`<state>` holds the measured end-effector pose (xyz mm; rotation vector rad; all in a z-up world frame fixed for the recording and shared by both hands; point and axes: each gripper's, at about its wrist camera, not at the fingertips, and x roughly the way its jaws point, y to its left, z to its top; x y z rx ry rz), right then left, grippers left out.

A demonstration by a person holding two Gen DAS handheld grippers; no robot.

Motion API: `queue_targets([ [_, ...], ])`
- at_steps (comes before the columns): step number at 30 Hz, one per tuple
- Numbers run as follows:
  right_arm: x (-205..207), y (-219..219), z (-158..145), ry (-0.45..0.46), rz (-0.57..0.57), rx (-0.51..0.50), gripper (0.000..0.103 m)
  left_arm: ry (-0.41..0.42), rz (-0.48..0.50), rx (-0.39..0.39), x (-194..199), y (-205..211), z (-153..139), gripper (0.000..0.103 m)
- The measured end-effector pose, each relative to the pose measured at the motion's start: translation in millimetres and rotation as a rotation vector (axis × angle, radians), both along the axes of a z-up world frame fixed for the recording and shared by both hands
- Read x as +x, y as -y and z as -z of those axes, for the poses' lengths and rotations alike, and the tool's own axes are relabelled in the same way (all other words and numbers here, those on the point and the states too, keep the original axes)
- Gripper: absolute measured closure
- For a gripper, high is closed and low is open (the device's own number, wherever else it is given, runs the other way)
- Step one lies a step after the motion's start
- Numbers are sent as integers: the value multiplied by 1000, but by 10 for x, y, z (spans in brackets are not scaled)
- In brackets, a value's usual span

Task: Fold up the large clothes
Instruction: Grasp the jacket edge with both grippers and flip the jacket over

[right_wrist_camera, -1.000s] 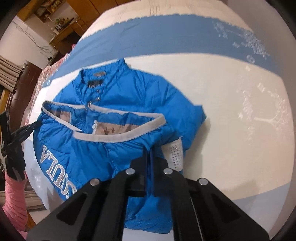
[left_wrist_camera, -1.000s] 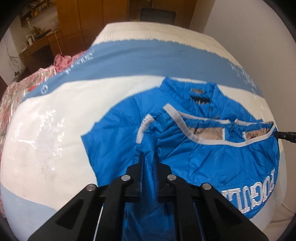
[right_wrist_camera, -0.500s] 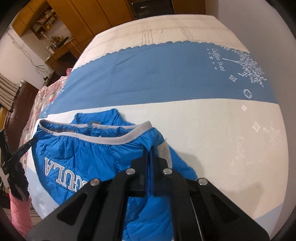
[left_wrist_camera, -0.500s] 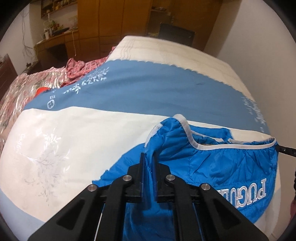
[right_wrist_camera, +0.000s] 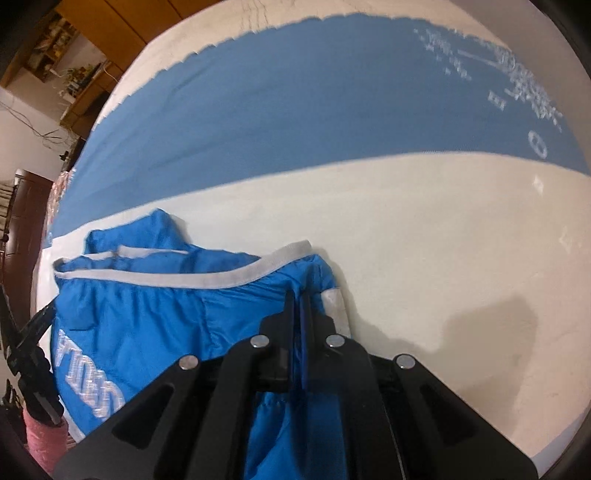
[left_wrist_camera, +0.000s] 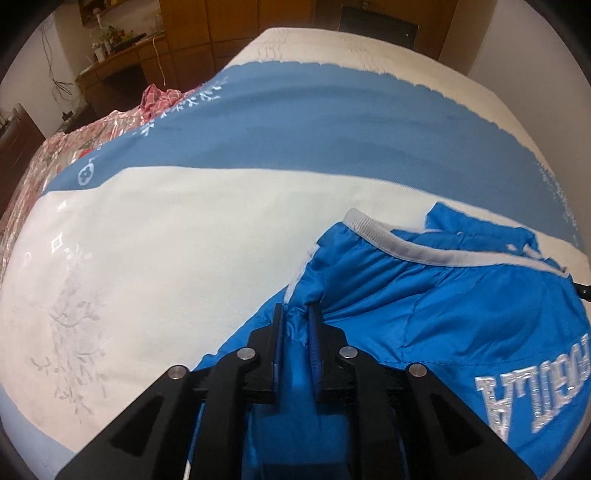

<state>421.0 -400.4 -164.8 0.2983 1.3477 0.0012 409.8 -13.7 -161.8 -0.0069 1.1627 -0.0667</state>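
A bright blue jacket with a grey hem band and silver embroidered letters lies on the bed, its lower part doubled over towards the collar. My left gripper is shut on a pinch of its blue fabric at the left side of the fold. My right gripper is shut on the jacket at the right side of the fold, beside a grey cuff. The collar peeks out beyond the hem band. The other gripper's tip shows at the jacket's far edge.
The bed cover is cream with a wide blue stripe across the far half. A pink patterned blanket lies at the left edge. Wooden cabinets stand behind the bed. A white wall is on the right.
Both grippers carried the jacket's lower part forward over its upper part. The collar and chest, open to view before, are now mostly covered by the folded half.
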Motion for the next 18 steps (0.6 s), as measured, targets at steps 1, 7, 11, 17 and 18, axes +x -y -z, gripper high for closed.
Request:
queue_targets([
  [1, 3, -17, 29, -2, 2, -7, 101, 1, -3, 5, 11, 10, 23, 89],
  [7, -65, 1, -230, 36, 16, -16, 90, -3, -22, 8, -19, -18, -126, 86],
  [11, -349, -46, -624, 84, -21, -24, 85, 68, -51, -50, -222, -177, -522, 85],
  [17, -781, -355, -746, 24, -87, -85, 84, 73, 66, 11, -789, 103, -709, 84],
  [18, -864, -413, -700, 8, -92, -85, 84, 67, 73, 25, -816, 142, -687, 84],
])
